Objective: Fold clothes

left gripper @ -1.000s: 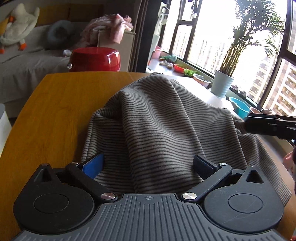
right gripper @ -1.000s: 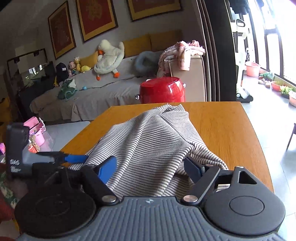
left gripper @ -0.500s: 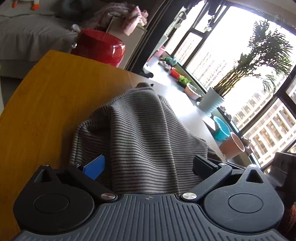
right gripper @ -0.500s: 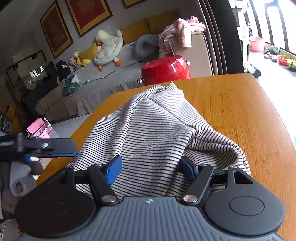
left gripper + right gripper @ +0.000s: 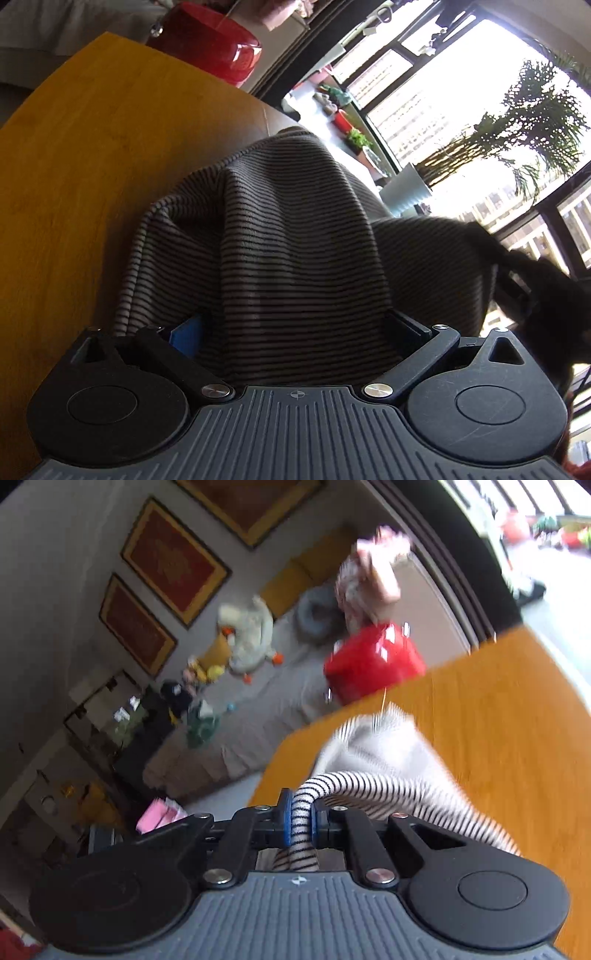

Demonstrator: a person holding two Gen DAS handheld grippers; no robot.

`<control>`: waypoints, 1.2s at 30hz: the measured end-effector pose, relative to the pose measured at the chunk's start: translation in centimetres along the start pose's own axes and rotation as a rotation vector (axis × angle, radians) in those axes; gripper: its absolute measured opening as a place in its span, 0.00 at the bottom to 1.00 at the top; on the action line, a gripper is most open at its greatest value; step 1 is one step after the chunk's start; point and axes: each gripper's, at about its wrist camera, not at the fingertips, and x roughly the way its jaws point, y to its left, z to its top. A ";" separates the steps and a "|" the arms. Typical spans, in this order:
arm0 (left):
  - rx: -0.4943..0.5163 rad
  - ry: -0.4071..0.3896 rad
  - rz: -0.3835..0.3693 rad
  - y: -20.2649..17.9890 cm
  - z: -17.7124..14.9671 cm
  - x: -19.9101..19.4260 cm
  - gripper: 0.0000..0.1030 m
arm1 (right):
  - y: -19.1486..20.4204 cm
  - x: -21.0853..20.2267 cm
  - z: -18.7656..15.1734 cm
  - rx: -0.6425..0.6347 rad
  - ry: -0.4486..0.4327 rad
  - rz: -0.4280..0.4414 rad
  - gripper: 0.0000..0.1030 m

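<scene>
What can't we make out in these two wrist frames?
- Left wrist: the left gripper has its fingers wide apart, their tips buried under the striped shirt.
- Left wrist: the right gripper is a dark blur against window glare; its grip is unreadable there.
- Right wrist: motion blur smears the shirt's far end and the red pot.
- Both: shirt's overall shape and sleeves are hidden by bunching and gripper bodies.

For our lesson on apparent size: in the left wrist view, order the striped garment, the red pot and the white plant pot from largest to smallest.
1. Striped garment
2. Red pot, partly cropped
3. White plant pot
Nearness exaggerates the garment.
</scene>
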 end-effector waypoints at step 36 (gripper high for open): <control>0.381 -0.120 0.128 -4.6 -3.6 2.2 1.00 | 0.4 -0.5 1.0 -0.231 0.107 -0.394 0.31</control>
